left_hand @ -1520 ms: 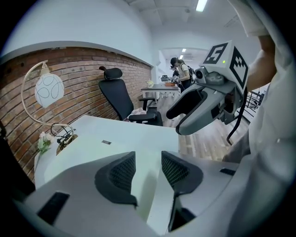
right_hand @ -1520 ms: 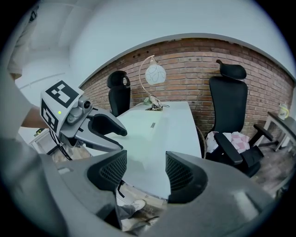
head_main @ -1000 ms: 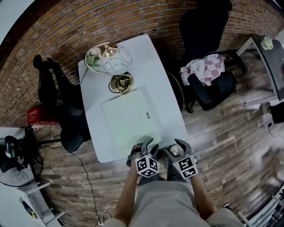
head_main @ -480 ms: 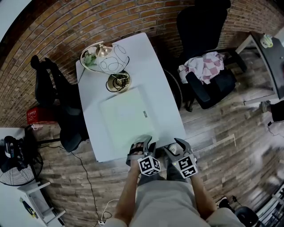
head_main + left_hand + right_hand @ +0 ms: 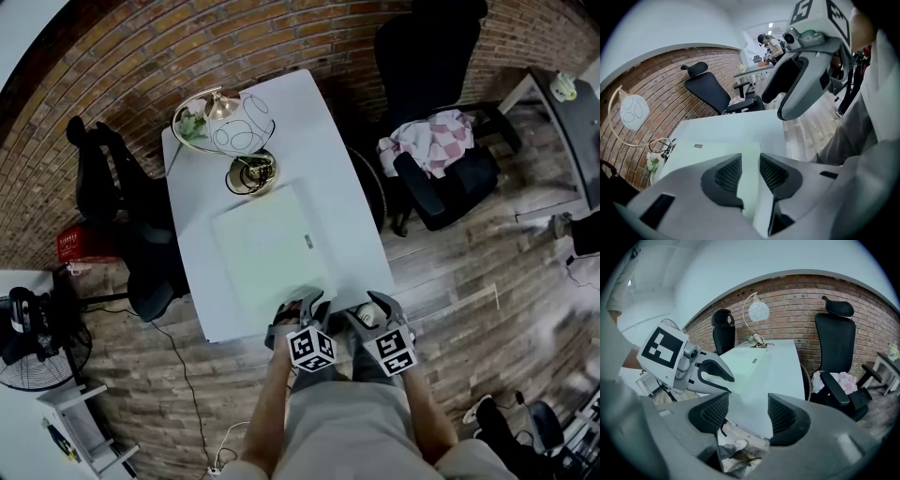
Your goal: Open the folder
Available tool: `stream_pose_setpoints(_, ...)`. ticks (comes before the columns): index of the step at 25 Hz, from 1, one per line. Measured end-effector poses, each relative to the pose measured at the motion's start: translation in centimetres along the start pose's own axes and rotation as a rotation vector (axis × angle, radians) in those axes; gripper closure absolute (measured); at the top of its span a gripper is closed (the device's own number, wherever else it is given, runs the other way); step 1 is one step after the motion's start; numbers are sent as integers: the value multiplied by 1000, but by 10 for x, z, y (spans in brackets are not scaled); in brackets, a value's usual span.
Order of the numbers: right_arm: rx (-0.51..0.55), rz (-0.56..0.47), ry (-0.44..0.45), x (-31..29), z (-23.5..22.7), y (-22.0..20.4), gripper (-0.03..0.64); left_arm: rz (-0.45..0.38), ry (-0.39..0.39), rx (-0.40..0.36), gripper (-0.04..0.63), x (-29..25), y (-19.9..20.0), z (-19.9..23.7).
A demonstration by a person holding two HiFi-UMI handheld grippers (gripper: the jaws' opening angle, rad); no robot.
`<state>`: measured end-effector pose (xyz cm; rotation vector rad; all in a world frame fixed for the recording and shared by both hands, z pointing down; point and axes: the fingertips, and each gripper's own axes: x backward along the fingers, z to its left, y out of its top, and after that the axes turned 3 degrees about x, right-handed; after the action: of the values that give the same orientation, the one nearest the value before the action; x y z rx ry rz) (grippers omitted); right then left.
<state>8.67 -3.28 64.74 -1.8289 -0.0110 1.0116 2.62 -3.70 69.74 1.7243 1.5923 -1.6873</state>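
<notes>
The task was only at its beginning: the pale green flat folder (image 5: pixel 265 248) lay closed in the middle of the white rectangular table (image 5: pixel 319 141), with its cover flat and no edge lifted in any view. The left gripper (image 5: pixel 300 307) hung over the near right corner of the folder, pointing down at it. Its jaws had just been closing and stood half spread, with the edge of that corner showing in the gap between the ribbed dark pads (image 5: pixel 727 174). I judged that the pads did not yet press on the cover, so the pinch, the lift and the swing of the cover were all left to do. The right gripper (image 5: pixel 370 311) was just beside it on the right, past the near edge of the table. Its jaws were spread wide and empty; only the table corner and the wooden floor showed between them. Several things were hard to make out. In the head view the left gripper covered the near corner of the folder, so the contact there could not be checked from above. Which side of the folder was the spine and which one opened, I could not tell. A small dark mark (image 5: pixel 307 242) near the right edge of the folder was too small to read, and whether the left jaws stood around the cover alone or the whole folder stayed unclear.
</notes>
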Motion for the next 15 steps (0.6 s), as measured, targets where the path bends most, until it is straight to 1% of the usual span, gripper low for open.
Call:
stream_pose_setpoints(8,12,1,17,-16,3,3,353,-35,-27,40,523,7,4,0)
stream_pose_setpoints(11,21,8,31,-27,3,2,353,-64,-35,75,550,11,9,4)
stream_pose_setpoints(15,18,8,35,-39,1,4,353,-77,-46,94,556,13,13,7)
